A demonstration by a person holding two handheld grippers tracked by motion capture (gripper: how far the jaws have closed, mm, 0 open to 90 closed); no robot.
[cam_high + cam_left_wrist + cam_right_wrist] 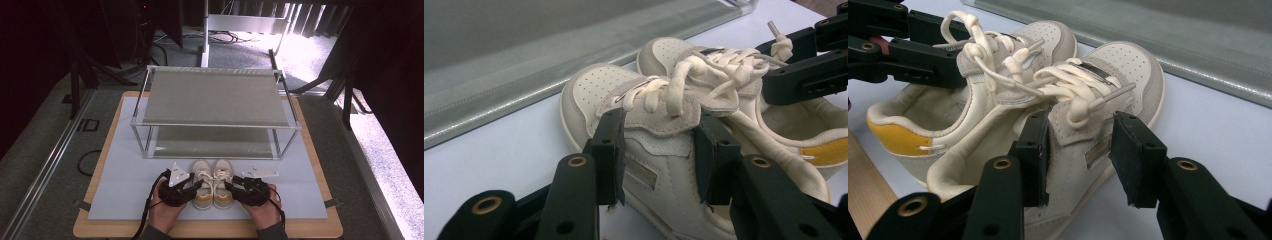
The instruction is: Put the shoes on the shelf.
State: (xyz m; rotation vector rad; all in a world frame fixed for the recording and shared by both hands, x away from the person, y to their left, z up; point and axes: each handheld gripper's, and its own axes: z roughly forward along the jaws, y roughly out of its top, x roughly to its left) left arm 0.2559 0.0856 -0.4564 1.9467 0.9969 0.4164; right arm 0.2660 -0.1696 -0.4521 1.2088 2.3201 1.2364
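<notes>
Shoes [213,183], paired near the mat's [120,195] front edge below the empty rack [212,97], are each straddled by the left gripper [659,150] and right gripper [1080,155], whose jaws are judged unclamped; lifting and shelving remain.

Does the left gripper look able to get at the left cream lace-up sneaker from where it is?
Probably yes: the left gripper already straddles the left cream lace-up sneaker, with nothing between them.
</notes>
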